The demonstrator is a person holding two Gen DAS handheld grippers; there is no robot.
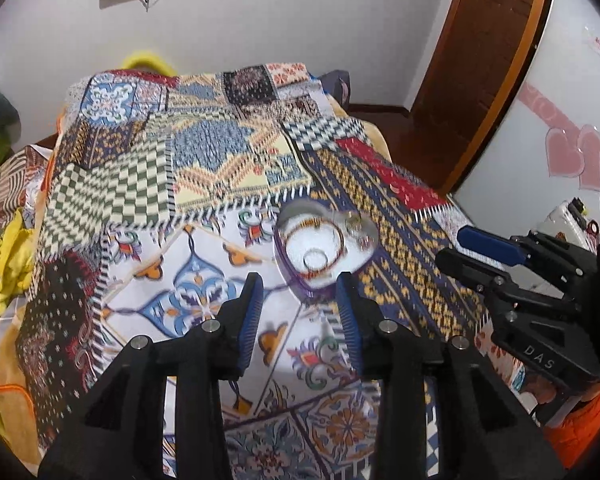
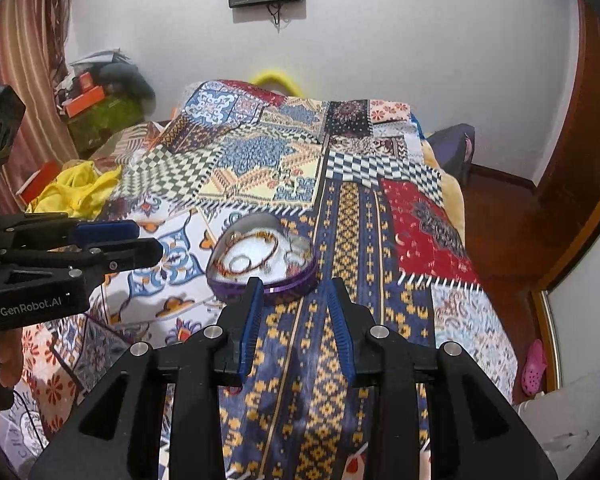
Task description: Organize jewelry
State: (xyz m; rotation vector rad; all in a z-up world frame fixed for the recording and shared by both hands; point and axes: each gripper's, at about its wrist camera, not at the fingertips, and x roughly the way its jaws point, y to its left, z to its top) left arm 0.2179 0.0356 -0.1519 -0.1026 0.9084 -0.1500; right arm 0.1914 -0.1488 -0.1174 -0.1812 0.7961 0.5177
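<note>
A heart-shaped purple jewelry box (image 1: 300,286) with a clear lid lies on the patterned bedspread; it also shows in the right wrist view (image 2: 288,286). Inside it I see a beaded bracelet (image 1: 332,260) and rings (image 1: 315,258) on a white lining. My left gripper (image 1: 300,296) is open and empty, its fingers just short of the box's near edge. My right gripper (image 2: 292,300) is open and empty, just behind the box's near right side. Each gripper appears in the other's view, the right gripper (image 1: 460,248) at right, the left gripper (image 2: 140,240) at left.
The patchwork bedspread (image 1: 204,168) covers the bed. Yellow cloth (image 2: 76,192) lies at the bed's left side. A wooden door (image 1: 476,60) and a white cabinet with pink hearts (image 1: 572,152) stand at right. A pink shoe (image 2: 534,368) lies on the floor.
</note>
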